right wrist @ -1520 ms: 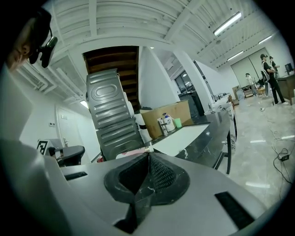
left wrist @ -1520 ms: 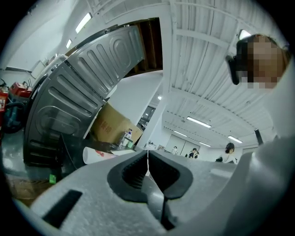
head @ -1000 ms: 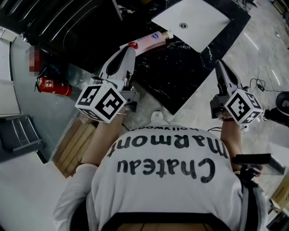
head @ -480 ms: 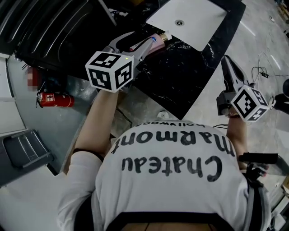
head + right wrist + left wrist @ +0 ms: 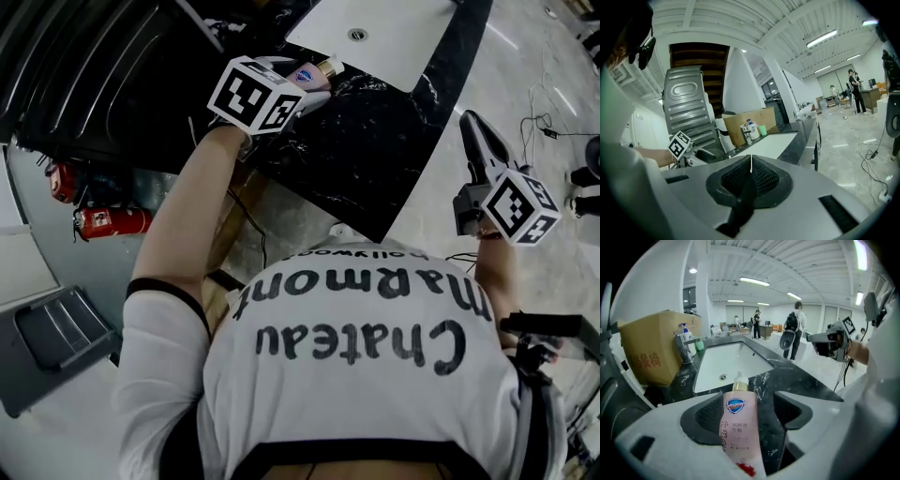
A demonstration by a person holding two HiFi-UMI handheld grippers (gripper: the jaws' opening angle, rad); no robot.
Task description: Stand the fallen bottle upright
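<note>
A pink soap bottle (image 5: pixel 737 423) with a blue logo and a pale cap lies on its side on the black marble counter (image 5: pixel 375 150), its cap toward the white sink (image 5: pixel 723 363). My left gripper (image 5: pixel 751 412) straddles it with the jaws opening. The bottle rests close to the left pad (image 5: pixel 708 416), with a gap to the right pad. In the head view the left gripper (image 5: pixel 302 82) covers most of the bottle (image 5: pixel 313 75). My right gripper (image 5: pixel 472 127) hangs off the counter's right side, shut, with nothing between its pads (image 5: pixel 751 176).
A cardboard box (image 5: pixel 651 352) and a faucet (image 5: pixel 684 345) with a pump bottle stand at the sink's far left. Two red fire extinguishers (image 5: pixel 108 222) lie on the floor left of the counter. Cables (image 5: pixel 539 112) trail across the floor at right. People stand far off.
My left gripper has moved forward and down to the bottle, rolled over, and its jaws have opened around it. The right gripper has barely shifted.
</note>
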